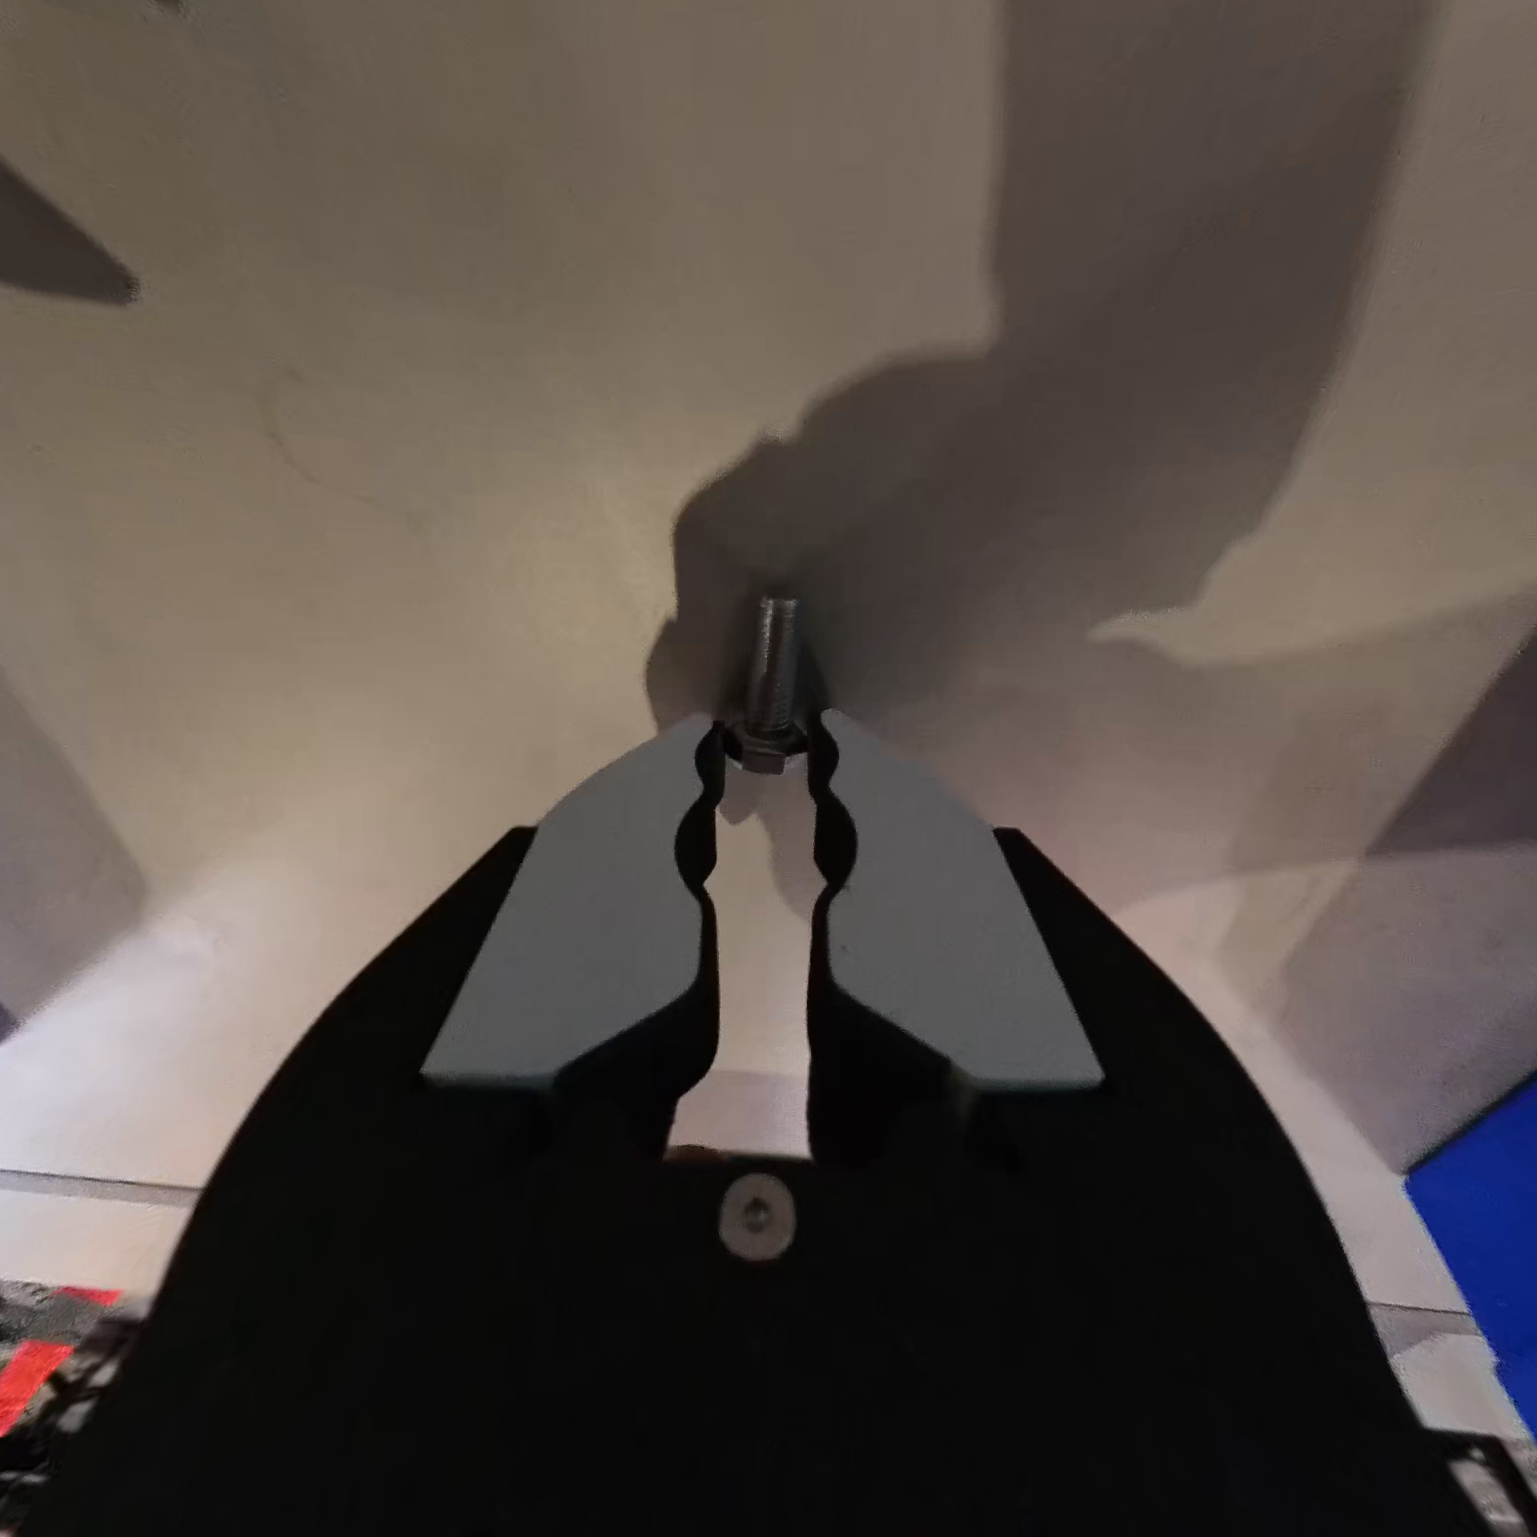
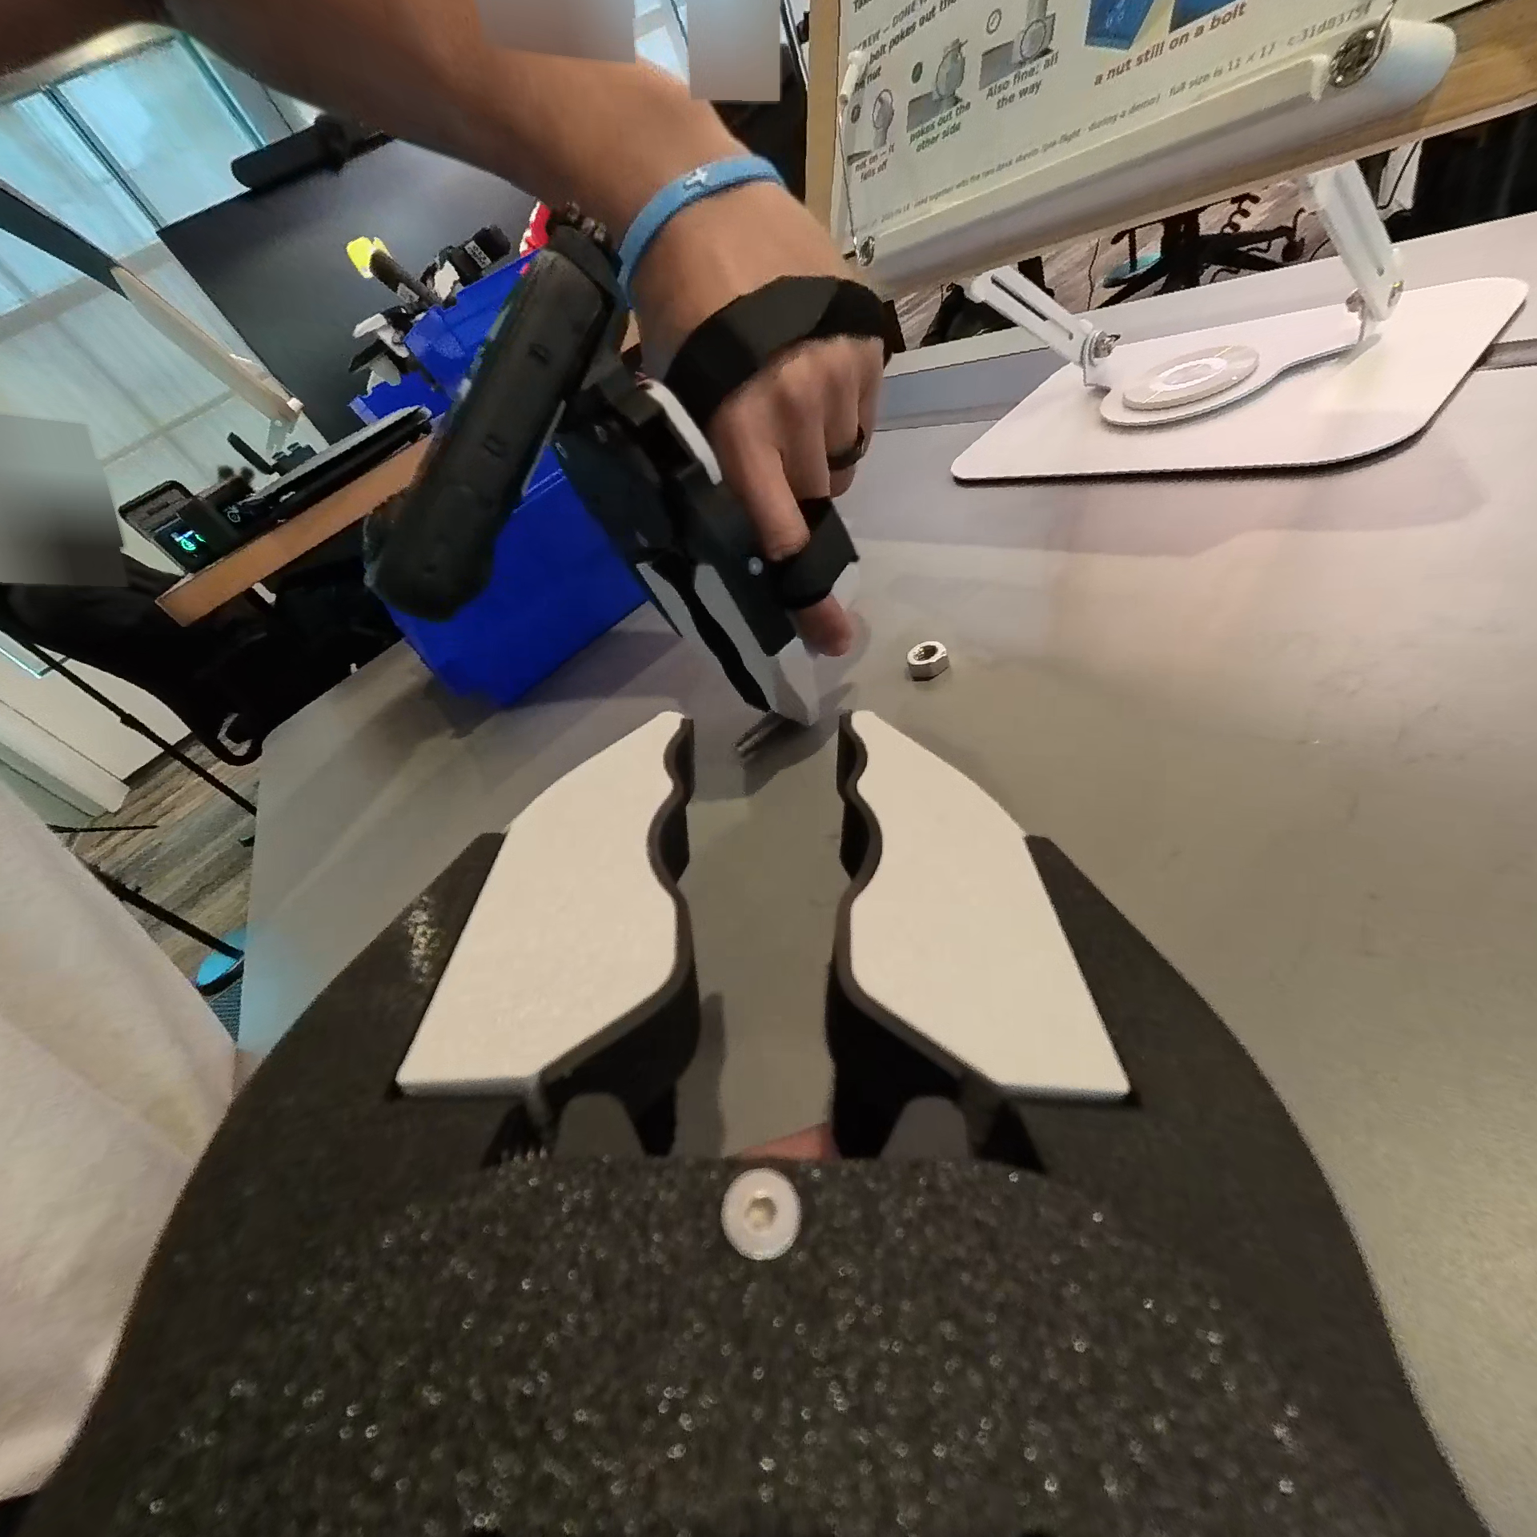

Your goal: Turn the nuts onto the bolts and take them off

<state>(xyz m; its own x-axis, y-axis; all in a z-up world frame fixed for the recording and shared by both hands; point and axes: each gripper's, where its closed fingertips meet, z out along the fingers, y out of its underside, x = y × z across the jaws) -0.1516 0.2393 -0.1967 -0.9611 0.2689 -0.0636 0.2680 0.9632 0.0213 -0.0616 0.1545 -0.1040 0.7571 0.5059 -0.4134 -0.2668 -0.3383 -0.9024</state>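
In the left wrist view my left gripper (image 1: 763, 744) is shut on the hex head of a steel bolt (image 1: 775, 665), whose threaded shank points forward just above the pale table (image 1: 416, 499). In the right wrist view that same left gripper (image 2: 786, 707) is tilted down with its tips at the table, and the bolt (image 2: 753, 736) sticks out of them towards me. A loose steel nut (image 2: 929, 659) lies on the grey table (image 2: 1164, 748) just right of it. My right gripper (image 2: 763, 732) is open and empty, hovering close in front of the bolt.
A blue bin (image 2: 507, 599) stands at the left behind the left gripper, and shows in the left wrist view (image 1: 1489, 1264) at the lower right. A white stand (image 2: 1247, 399) with an instruction sheet (image 2: 1040, 75) stands at the back right. The table edge (image 2: 258, 832) runs along the left. The tips of one gripper are about 15 centimeters away from the tips of the other. My right tips are about 15 centimeters from the loose steel nut (image 2: 929, 659), my left tips only 6 centimeters.
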